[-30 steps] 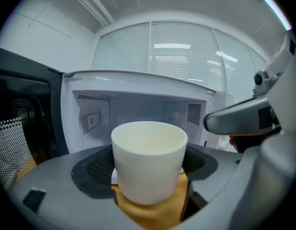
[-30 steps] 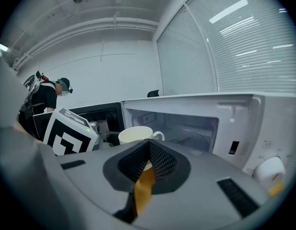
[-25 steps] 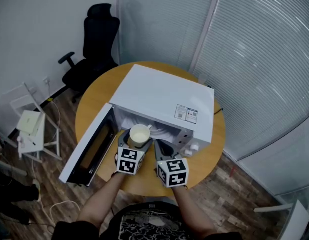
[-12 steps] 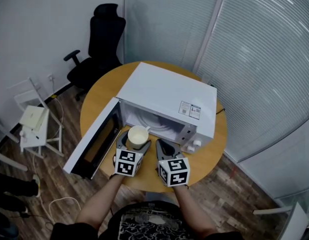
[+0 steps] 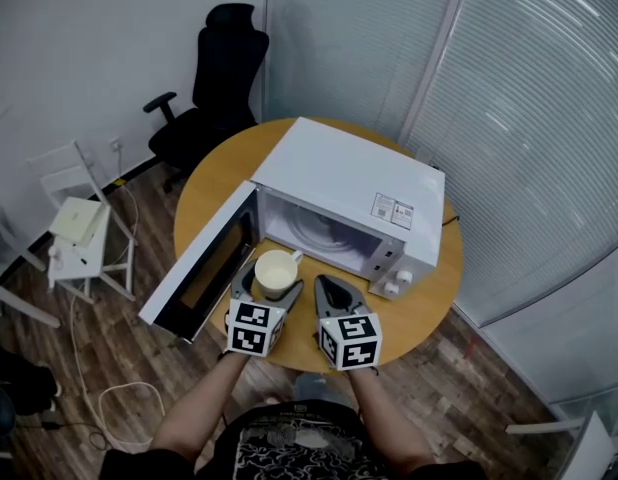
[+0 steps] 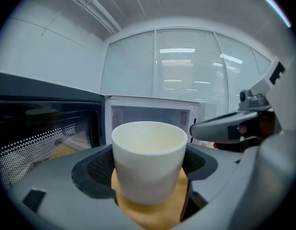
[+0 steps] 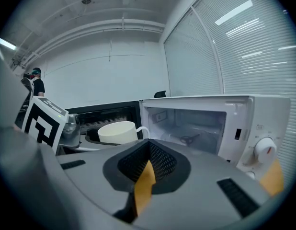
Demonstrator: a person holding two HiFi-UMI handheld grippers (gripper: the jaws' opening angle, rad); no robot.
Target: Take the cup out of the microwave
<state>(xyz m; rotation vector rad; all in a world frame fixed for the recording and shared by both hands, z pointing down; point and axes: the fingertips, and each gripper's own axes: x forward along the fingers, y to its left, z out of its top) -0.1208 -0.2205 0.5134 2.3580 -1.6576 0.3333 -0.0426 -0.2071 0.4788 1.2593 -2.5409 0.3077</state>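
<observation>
A cream cup (image 5: pixel 275 273) with its handle toward the microwave sits between the jaws of my left gripper (image 5: pixel 272 280), which is shut on it. In the left gripper view the cup (image 6: pixel 149 162) fills the middle, both pads against its sides, and hangs above the wooden table just in front of the open white microwave (image 5: pixel 344 183). The microwave's door (image 5: pixel 201 263) swings out to the left. My right gripper (image 5: pixel 330 289) is beside the cup on the right, shut and empty. The right gripper view shows the cup (image 7: pixel 117 132) to its left and the empty microwave cavity (image 7: pixel 196 128).
The microwave stands on a round wooden table (image 5: pixel 434 293). A black office chair (image 5: pixel 214 98) is behind the table, and a white stool (image 5: pixel 79 233) stands at the left. Blinds and glass walls close the right side. A person (image 7: pixel 37 83) stands far off.
The cup has come out of the microwave's mouth toward me in the left gripper. The right gripper has drawn back alongside it.
</observation>
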